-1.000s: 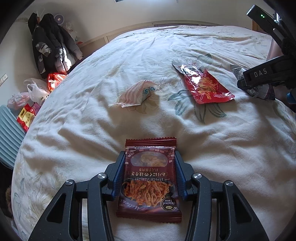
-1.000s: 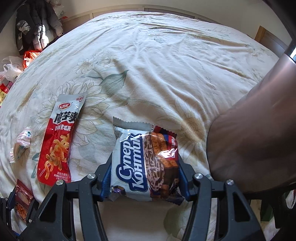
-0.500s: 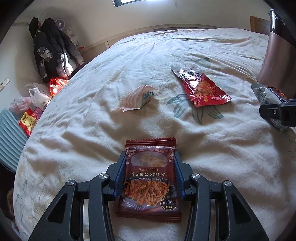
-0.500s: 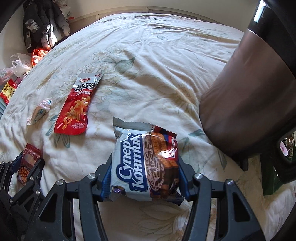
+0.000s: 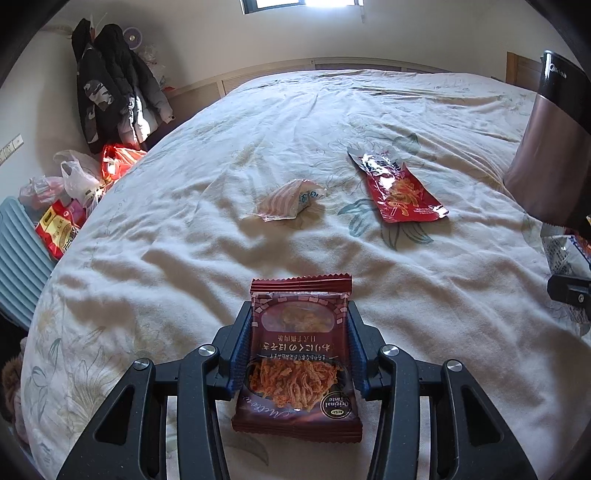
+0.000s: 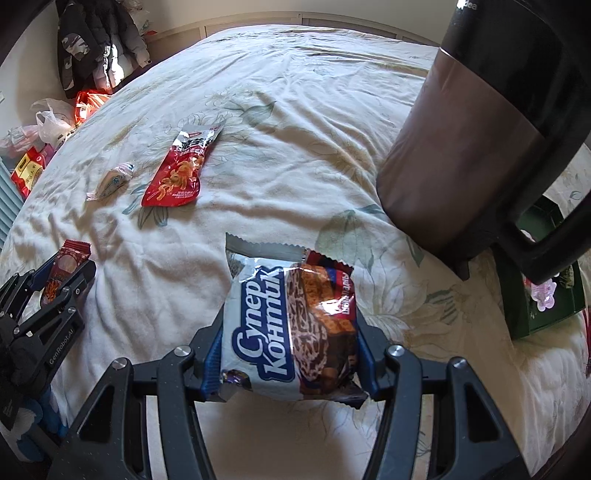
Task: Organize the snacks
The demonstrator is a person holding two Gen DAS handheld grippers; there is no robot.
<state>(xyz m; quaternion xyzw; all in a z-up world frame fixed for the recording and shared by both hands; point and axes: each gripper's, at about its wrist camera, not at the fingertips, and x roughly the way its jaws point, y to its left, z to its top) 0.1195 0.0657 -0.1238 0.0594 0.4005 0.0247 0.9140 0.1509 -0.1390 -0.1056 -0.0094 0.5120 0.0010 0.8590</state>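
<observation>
A: Nearest us, what did we have in the left tool (image 5: 300,343)?

B: We had it clamped on the dark red packet (image 5: 299,354), one blue pad against each side edge, the packet's crimped top pointing away from us above the bed (image 5: 184,258).

A: And our right tool (image 6: 291,343)?

B: We had that one clamped on the white and blue biscuit pack (image 6: 291,328) in the same way, its silver crimped end pointing away from us. It sat just in front of the brown jug (image 6: 461,155), which stood on the bedspread at our right with its black handle toward us.

A: What did we see beside the jug?

B: A green box (image 6: 539,306) at the right edge of the bed, partly behind the handle.

A: Farther out?

B: We saw two snacks lying loose on the bedspread, near each other but apart: a long red pouch (image 5: 400,190) and, to its left, a small striped wrapper (image 5: 290,201).

A: Beyond the bed?

B: To the left we saw a ribbed grey-blue radiator (image 5: 18,258), then plastic bags (image 5: 74,181) and red packs on the floor, and dark jackets (image 5: 110,92) hanging at the wall. At the far wall we saw the bottom of a window (image 5: 299,3).
</observation>
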